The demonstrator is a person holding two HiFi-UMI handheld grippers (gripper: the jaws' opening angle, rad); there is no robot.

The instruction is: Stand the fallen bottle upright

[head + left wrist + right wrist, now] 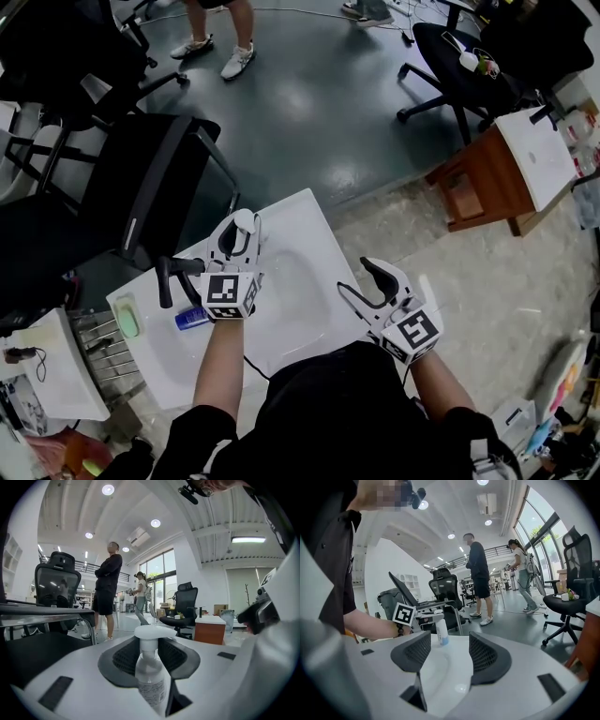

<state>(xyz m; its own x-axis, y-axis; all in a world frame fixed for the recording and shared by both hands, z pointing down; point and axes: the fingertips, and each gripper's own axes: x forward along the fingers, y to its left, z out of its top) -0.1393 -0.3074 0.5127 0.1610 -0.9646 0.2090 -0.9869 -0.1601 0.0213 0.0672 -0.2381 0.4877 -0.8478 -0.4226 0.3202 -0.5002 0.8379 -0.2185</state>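
Left gripper view gives us the clearest look. The left gripper (150, 645) has its fingers (123, 660) drawn in narrow on the bottle (151, 679), one pad on each side of its neck, just under the white pump cap (149, 632). The bottle stands upright between them, clear-bodied, with a printed label (153, 693).

In the right gripper view we see the bottle from the side, beyond that gripper's fingertips and a little to their left. It is upright, with a blue band (443, 641) low on its body and its base down at the far edge of the white bench (309, 234). We cannot tell whether the base bears on the bench.

The right gripper (447, 648) holds nothing. Its fingers (487, 656) stand wide apart, and only the bench's shallow basin (295, 291) shows between them.

From the head view we find the two grippers well apart over the bench. Beyond the left fingers two people (108, 588) stand on the grey floor (309, 103), and a black office chair (186, 606) sits off to the right of those fingers.
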